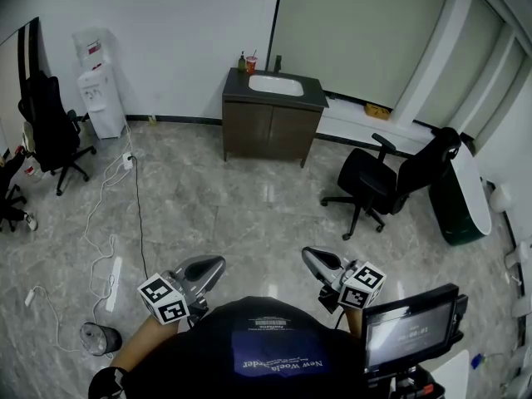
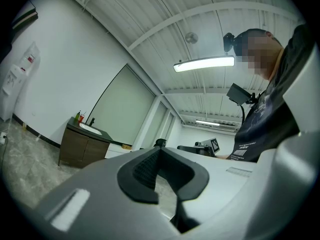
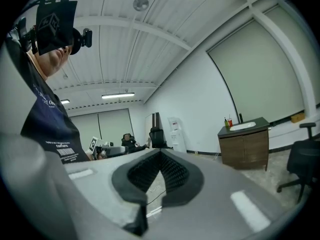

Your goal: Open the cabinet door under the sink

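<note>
Grey marble floor (image 1: 224, 214) stretched between the person and the far wall, where the cabinet (image 1: 268, 131) stood under the sink (image 1: 276, 85) — its two doors (image 1: 249, 130) were shut and well apart from both tools. The left gripper (image 1: 218, 263) and the right gripper (image 1: 309, 254) were held low near the person's body, each with jaws pressed together and nothing between them. To do this step well, the person should, I judged, first walk up to the cabinet, keeping clear of the black office chair (image 1: 378, 181) on the right. Handles were too small to make out — a gripper should open only when close, then take the door's edge or handle and pull gently along the hinge arc.
</note>
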`<move>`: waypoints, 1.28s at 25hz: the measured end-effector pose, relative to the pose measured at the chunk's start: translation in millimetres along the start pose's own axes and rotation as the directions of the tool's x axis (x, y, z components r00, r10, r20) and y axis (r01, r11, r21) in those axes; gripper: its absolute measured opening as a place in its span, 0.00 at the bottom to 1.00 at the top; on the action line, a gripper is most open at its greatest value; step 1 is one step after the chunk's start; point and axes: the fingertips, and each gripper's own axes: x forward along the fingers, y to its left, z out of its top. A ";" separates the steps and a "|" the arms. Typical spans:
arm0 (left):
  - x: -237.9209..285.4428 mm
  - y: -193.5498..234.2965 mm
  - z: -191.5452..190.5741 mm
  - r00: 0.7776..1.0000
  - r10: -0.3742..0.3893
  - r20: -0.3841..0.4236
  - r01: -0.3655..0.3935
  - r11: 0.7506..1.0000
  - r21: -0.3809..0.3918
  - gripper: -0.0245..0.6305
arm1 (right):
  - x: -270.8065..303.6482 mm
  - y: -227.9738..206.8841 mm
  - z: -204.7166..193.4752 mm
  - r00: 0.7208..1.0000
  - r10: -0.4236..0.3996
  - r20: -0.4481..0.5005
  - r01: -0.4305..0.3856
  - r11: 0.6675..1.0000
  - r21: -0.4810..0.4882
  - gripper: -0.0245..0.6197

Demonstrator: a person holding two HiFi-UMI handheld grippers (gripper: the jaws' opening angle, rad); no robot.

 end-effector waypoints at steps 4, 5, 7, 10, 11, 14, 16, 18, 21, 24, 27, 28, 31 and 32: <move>-7.2 3.8 1.1 1.000 0.002 0.001 -0.002 1.000 -0.003 0.04 | 7.1 2.5 -4.1 1.000 0.003 -0.005 -0.003 1.000 0.003 0.04; -9.8 5.8 2.0 1.000 0.003 -0.001 -0.003 1.000 0.000 0.04 | 9.8 2.3 -5.5 1.000 0.005 -0.005 -0.005 1.000 0.002 0.04; -15.0 10.3 7.6 1.000 0.008 -0.004 -0.008 1.000 0.001 0.04 | 18.1 3.2 -2.3 1.000 0.008 -0.002 -0.008 1.000 0.003 0.04; -30.0 19.6 19.5 1.000 0.024 0.000 -0.024 1.000 -0.003 0.04 | 36.4 13.3 4.5 1.000 0.009 -0.007 -0.009 1.000 0.008 0.04; -37.1 23.4 21.6 1.000 0.030 0.003 -0.030 1.000 -0.007 0.04 | 42.9 17.7 4.0 1.000 0.011 -0.011 -0.010 1.000 0.007 0.04; -56.7 35.5 25.3 0.999 0.044 0.004 -0.044 0.999 -0.014 0.04 | 61.3 28.6 1.3 1.000 0.017 -0.019 -0.017 1.000 -0.001 0.04; -66.9 43.0 28.7 0.999 0.053 0.004 -0.053 0.999 -0.011 0.04 | 72.1 34.2 -0.6 1.000 0.022 -0.021 -0.022 1.000 -0.004 0.04; -75.2 50.9 30.8 0.998 0.059 0.007 -0.059 0.998 -0.010 0.04 | 81.9 38.8 -2.9 0.999 0.026 -0.027 -0.026 1.000 -0.005 0.04; -82.6 62.5 27.9 0.998 0.057 0.009 -0.057 0.998 -0.015 0.04 | 93.7 43.7 -6.7 0.998 0.036 -0.043 -0.037 0.999 -0.009 0.04; -74.4 70.2 23.8 0.998 0.059 0.005 -0.059 0.998 -0.016 0.04 | 97.1 34.0 -6.8 0.998 0.044 -0.046 -0.045 0.999 -0.012 0.04; -54.3 75.3 23.5 0.997 0.075 0.001 -0.075 0.997 -0.023 0.04 | 95.6 12.1 -5.5 0.998 0.055 -0.042 -0.055 0.998 0.001 0.04; -46.5 77.8 22.9 0.997 0.079 -0.001 -0.079 0.997 -0.020 0.04 | 95.6 3.3 -4.7 0.997 0.060 -0.040 -0.060 0.998 0.007 0.04; -16.4 86.1 22.7 0.995 0.097 -0.005 -0.097 0.995 -0.004 0.04 | 94.3 -29.9 0.0 0.997 0.079 -0.022 -0.079 0.997 0.010 0.04; -3.8 88.7 23.0 0.995 0.105 -0.002 -0.105 0.995 -0.001 0.04 | 92.9 -41.8 2.5 0.996 0.087 -0.019 -0.087 0.996 0.007 0.04</move>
